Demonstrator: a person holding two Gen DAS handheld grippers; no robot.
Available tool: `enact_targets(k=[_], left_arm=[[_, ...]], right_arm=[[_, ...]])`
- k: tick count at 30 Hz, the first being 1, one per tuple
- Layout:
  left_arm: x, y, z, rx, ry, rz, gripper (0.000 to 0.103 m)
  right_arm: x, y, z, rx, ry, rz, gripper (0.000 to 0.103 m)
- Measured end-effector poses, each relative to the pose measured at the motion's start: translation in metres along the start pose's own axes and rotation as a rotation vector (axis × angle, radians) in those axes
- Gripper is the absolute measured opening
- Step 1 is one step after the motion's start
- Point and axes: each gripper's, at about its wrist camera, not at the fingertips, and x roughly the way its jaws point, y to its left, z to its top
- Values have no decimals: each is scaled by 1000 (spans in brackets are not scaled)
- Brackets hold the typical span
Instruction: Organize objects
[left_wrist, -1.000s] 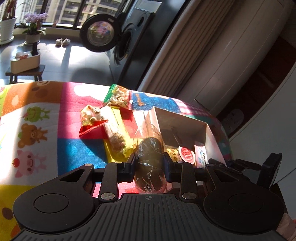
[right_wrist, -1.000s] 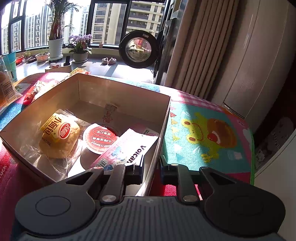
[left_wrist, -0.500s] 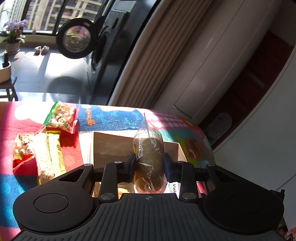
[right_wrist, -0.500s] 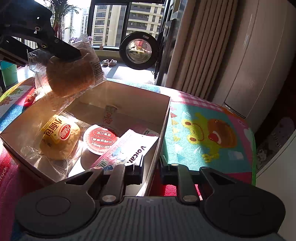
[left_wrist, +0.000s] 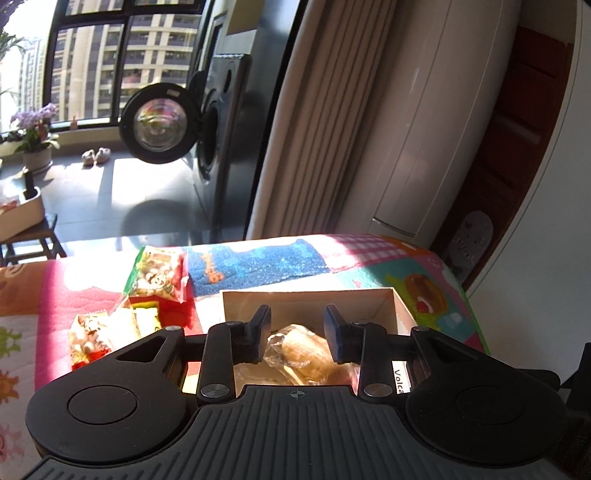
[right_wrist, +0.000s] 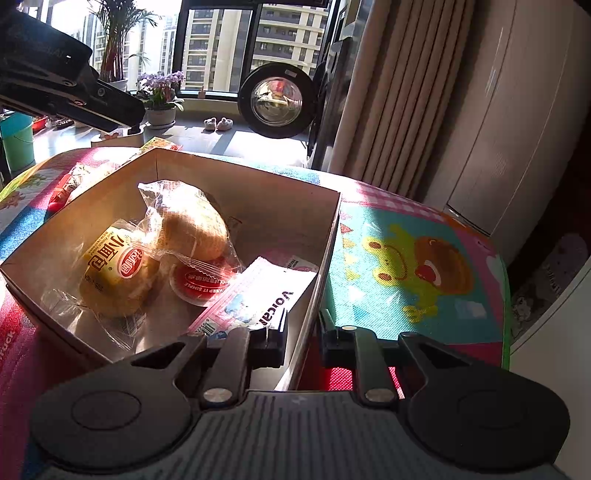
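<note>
The wrapped bun (right_wrist: 192, 225), pinched 0.5 s ago, now lies in the cardboard box (right_wrist: 258, 192) (against the yellow-label bun (right_wrist: 114, 273)). The left gripper (left_wrist: 297, 332) hangs spread and empty above it; the right gripper (right_wrist: 301, 341) pinches the box's wall

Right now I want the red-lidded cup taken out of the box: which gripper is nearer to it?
Right. The right gripper straddles the cardboard box wall beside the red-lidded cup; the left gripper is open, raised above the box's far side.
</note>
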Motion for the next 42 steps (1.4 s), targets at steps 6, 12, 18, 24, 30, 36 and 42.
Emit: enact_targets(k=[6,12,18,24,30,36,42], left_arm=[[-9,58,11,-75,-56,135,34],[28,119,42,-219,81,73,34],[83,163,61,-282,133,139,34],[118,191,69,-388,126,89,34],[151,193,61,-456,177,74,34],[150,159,56,-221,318,23,36],[109,125,34,32,335,26,37]], right_arm=[[0,-2,-1,2,-5,9,18],[-1,-5,-5,21,-33,28,19],[-1,-7,-6,16,-46,42,20],[2,-9,-6,10,-50,57,21],[3,-11,-7,15,-57,71,22],[2,-10,-7,17,-59,72,22],[2,-11,-8,25,-64,76,23]])
